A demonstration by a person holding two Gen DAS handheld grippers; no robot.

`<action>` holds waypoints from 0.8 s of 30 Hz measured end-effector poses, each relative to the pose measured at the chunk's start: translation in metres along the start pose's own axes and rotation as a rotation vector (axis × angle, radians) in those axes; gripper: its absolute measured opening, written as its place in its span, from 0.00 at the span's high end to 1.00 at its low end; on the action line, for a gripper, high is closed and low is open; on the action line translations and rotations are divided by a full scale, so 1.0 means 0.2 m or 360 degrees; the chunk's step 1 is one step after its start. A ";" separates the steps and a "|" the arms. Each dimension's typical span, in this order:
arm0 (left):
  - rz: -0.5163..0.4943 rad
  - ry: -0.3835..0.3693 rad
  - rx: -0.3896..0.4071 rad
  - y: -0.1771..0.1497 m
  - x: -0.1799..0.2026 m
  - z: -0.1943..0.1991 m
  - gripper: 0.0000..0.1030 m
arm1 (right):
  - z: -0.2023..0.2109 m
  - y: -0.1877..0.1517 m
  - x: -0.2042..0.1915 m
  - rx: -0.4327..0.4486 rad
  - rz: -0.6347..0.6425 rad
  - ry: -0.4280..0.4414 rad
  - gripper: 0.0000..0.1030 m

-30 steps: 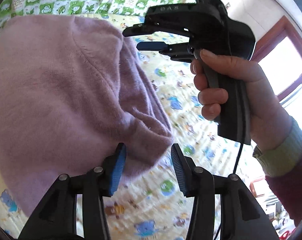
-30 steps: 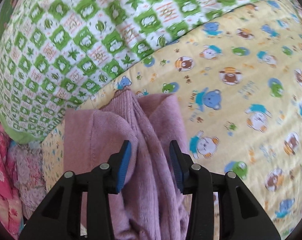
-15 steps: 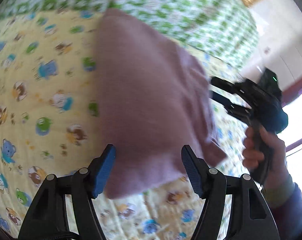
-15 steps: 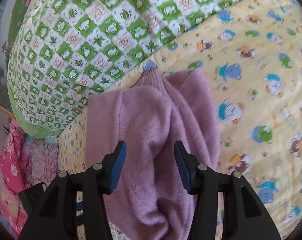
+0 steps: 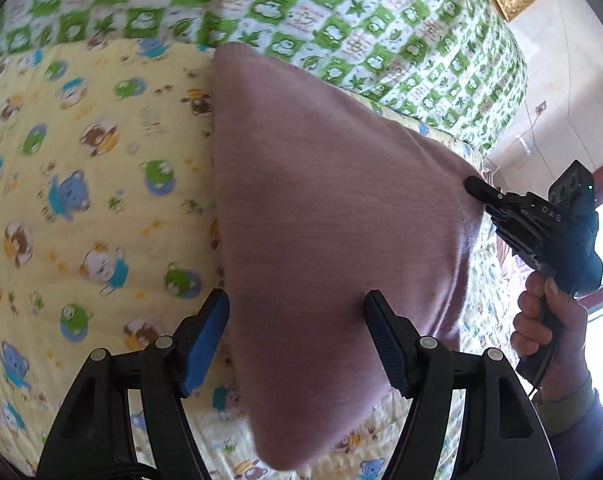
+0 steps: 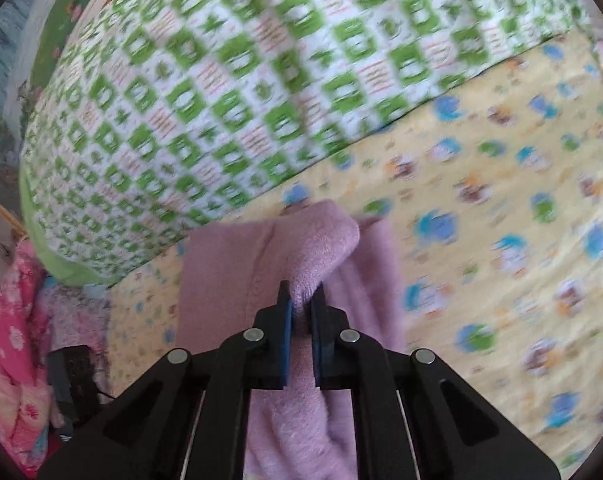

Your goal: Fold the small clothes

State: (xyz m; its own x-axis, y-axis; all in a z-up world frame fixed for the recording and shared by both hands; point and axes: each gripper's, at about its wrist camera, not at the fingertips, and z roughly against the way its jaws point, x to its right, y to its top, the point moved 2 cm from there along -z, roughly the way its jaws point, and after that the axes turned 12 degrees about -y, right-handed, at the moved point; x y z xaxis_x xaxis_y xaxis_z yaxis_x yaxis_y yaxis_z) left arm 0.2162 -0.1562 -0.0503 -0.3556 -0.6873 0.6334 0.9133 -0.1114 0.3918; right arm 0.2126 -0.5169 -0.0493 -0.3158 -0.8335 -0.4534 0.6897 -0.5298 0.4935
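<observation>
**Sweater pinched at one edge, other gripper opening**

In the right wrist view, a fold of the mauve sweater (image 6: 321, 240) is clamped between the nearly closed pads of the right gripper (image 6: 300, 312). The rest of the garment is spread on the yellow sheet (image 6: 501, 220), with the green quilt (image 6: 221, 80) heaped behind it and pink clothes (image 6: 13, 320) piled at the left edge.

In the left wrist view, the left gripper (image 5: 297, 340) is seen wide apart and opening; the sweater (image 5: 321, 220) lies between its fingers (image 5: 205, 336), but no pressing by the pads is seen. Farther right, the right gripper (image 5: 477, 190) is held by a hand (image 5: 549, 328) at the sweater's corner.
</observation>
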 end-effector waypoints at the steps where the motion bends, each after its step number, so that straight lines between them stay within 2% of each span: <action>1: -0.0008 0.0004 -0.0015 0.01 0.00 -0.03 0.30 | -0.04 0.00 0.05 -0.0015 -0.0032 -0.0037 0.92; 4: 0.0007 0.0007 -0.0061 -0.01 -0.01 -0.09 0.30 | -0.15 -0.03 0.13 -0.0068 -0.0074 -0.0073 0.93; 6: 0.0016 0.0047 -0.0087 -0.02 -0.04 -0.12 0.29 | -0.22 -0.07 0.17 -0.0125 -0.0150 -0.0016 0.93; 8: 0.0036 0.0047 -0.0098 -0.03 -0.07 -0.13 0.26 | -0.20 -0.10 0.20 -0.0136 -0.0220 -0.0041 0.91; 11: 0.0076 0.0026 -0.0090 -0.05 -0.11 -0.11 0.25 | -0.08 -0.17 0.18 -0.0075 -0.0267 0.0015 0.85; 12: 0.0080 0.0025 -0.0089 -0.05 -0.12 -0.10 0.25 | -0.05 -0.19 0.18 -0.0067 -0.0260 0.0021 0.74; 13: 0.0082 0.0023 -0.0086 -0.06 -0.13 -0.09 0.25 | -0.01 -0.24 0.16 -0.0064 -0.0240 0.0026 0.57; 15: 0.0090 0.0011 -0.0082 -0.06 -0.13 -0.07 0.26 | 0.08 -0.36 0.13 -0.0054 -0.0178 0.0035 0.48; 17: 0.0082 0.0009 -0.0079 -0.08 -0.13 -0.05 0.26 | 0.12 -0.47 0.10 -0.0094 -0.0109 0.0025 0.48; 21: 0.0085 0.0007 -0.0094 -0.11 -0.13 -0.04 0.26 | 0.10 -0.69 0.07 -0.0223 0.0042 -0.0128 0.48; 23: 0.0094 0.0012 -0.0105 -0.13 -0.14 -0.04 0.26 | 0.07 -0.75 0.06 -0.0268 0.0088 -0.0105 0.59; 24: 0.0093 0.0018 -0.0110 -0.13 -0.15 -0.04 0.26 | 0.07 -0.75 0.05 -0.0287 0.0108 -0.0092 0.84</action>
State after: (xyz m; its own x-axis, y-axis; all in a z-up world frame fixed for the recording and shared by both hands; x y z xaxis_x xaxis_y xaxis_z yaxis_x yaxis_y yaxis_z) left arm 0.2043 -0.1387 -0.0839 -0.2991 -0.7021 0.6462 0.9442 -0.1198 0.3069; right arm 0.0967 -0.4471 -0.1180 -0.2979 -0.8766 -0.3778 0.8145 -0.4399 0.3783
